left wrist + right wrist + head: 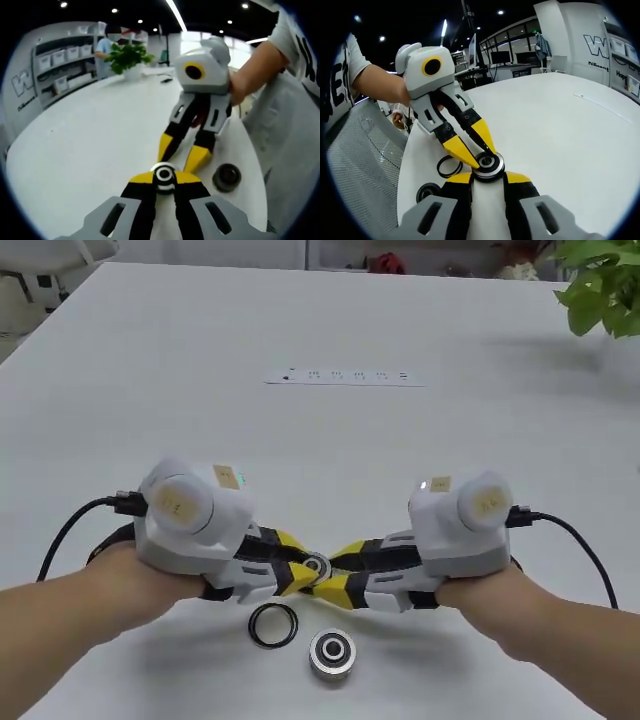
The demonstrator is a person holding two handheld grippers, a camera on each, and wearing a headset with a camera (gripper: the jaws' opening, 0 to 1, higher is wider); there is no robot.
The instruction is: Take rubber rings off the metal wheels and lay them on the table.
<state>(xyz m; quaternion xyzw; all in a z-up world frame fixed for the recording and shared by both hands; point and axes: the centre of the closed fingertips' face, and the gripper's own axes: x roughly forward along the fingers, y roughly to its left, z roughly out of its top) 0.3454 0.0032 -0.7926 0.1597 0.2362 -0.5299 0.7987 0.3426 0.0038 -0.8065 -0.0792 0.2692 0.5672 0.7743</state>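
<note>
Where the wheel sits: we hold the wheel just above the worktop, close to the middle of its near edge, where the tips of both grippers meet.
Left gripper: the left gripper comes in from the left edge side. Its jaws are drawn in almost together, with the tips against the wheel's rim. We cannot tell whether they pinch the rubber or the metal.
Right gripper: the right gripper comes in from the right edge side. Its jaws are a wheel's width apart and clamped on the wheel from both sides.
Axle: the left gripper view shows the wheel's flat face nearly head-on, so we judge that the axle runs along the line from one gripper to the other, roughly parallel to the near edge.
Nearer hand: neither, since both sets of tips touch the wheel.
Coming move: the rubber should slide off along that axle line, so we would draw the grippers straight apart and avoid twisting.
Loose ring: one black ring lies flat on the worktop, between the grippers and the near edge.
Second wheel: another wheel lies face up just beside the ring, toward the right edge. We cannot tell whether it carries rubber.
</note>
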